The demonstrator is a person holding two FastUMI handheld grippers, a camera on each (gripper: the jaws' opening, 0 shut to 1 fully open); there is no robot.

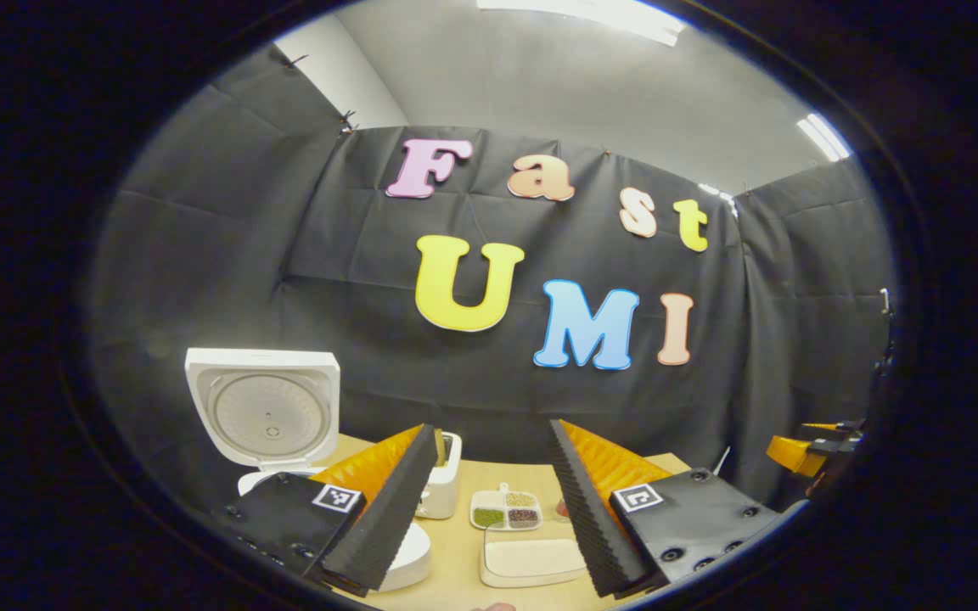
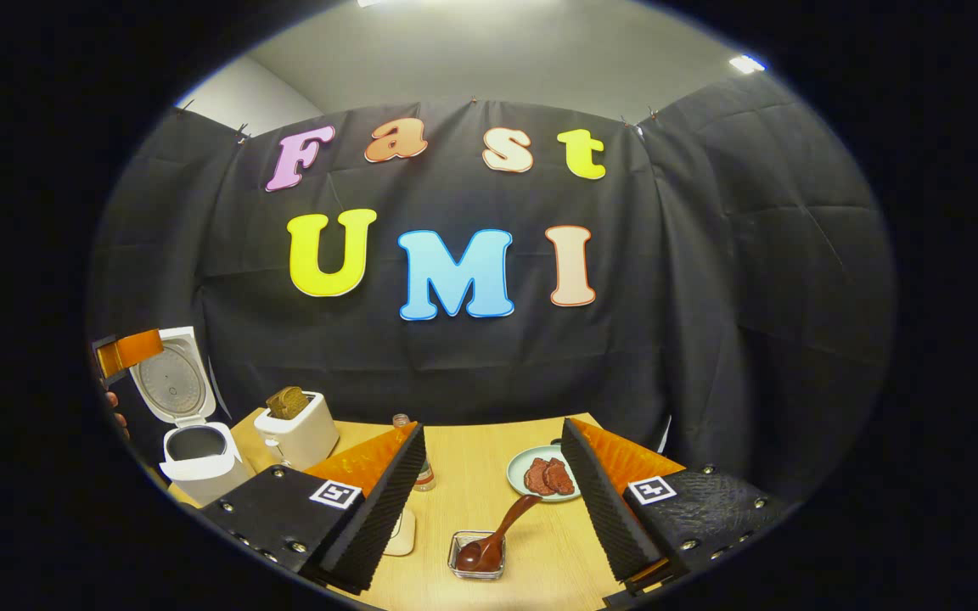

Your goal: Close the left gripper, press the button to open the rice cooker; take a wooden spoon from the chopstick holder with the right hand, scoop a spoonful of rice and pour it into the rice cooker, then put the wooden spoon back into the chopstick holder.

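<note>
Wooden table (image 2: 463, 475), rice cooker (image 1: 264, 416) half hidden behind left tongs (image 1: 489, 509); both tongs (image 2: 493, 509) agape, empty.

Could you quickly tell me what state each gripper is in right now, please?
Left gripper: open, holding nothing.
Right gripper: open, holding nothing; the wooden spoon rests in a small dish ahead.

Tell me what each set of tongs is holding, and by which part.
Nothing. Left tongs and right tongs are both open and empty; the wooden spoon rests in a small dish.
</note>
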